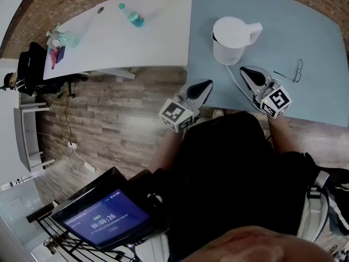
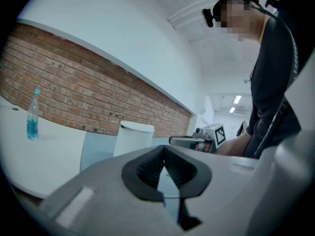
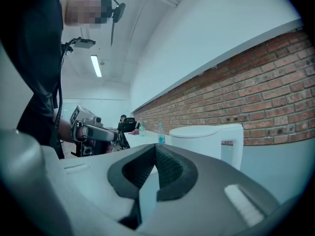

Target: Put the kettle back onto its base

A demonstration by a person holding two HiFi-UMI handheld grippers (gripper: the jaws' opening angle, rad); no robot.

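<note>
Head view, upper right: white plastic kettle upright on pale blue worktop, base likely hidden beneath, task seemingly done; left gripper and right gripper below, fingers pressed together, empty.

I count one kettle and one pair of glasses on the blue table, one bottle near the far edge of the white table. Tables: two. Grippers: two, left gripper and right gripper.
</note>
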